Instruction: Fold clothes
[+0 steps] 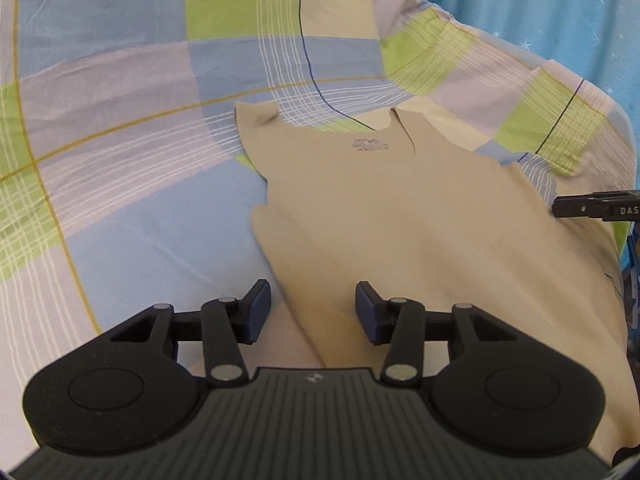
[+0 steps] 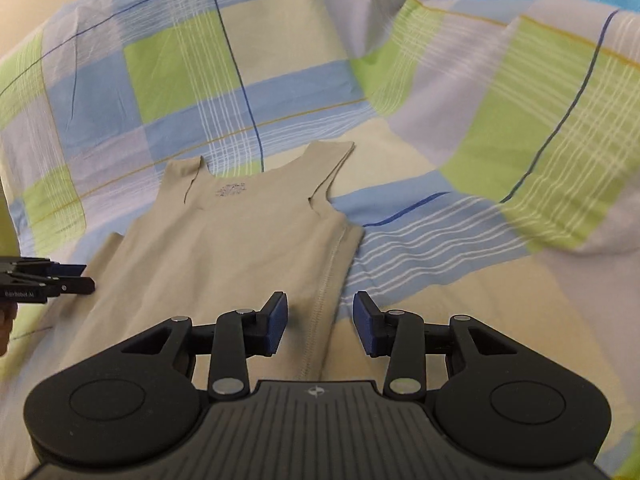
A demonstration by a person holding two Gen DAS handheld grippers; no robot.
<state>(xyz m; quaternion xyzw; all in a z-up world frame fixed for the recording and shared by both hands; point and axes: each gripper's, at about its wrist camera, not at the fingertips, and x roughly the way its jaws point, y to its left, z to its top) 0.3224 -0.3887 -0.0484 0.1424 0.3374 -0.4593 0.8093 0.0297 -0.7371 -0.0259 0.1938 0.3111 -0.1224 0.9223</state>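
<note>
A beige sleeveless top (image 1: 380,208) lies spread flat on a checked bed sheet (image 1: 120,140), straps pointing away from me, a small grey print below its neckline. My left gripper (image 1: 313,308) is open over the top's left hem edge, nothing between its blue pads. In the right wrist view the same top (image 2: 240,240) fills the centre-left, and my right gripper (image 2: 320,322) stands open over its stitched right side seam. Each gripper shows in the other's view: the right gripper (image 1: 560,209) at the far right edge, the left gripper (image 2: 86,278) at the far left.
The sheet (image 2: 520,140), checked in blue, green, cream and lilac, is rumpled into raised folds at the back and right. A turquoise curtain with small stars (image 1: 540,12) hangs behind the bed. A person's fingers (image 2: 6,328) show at the far left edge.
</note>
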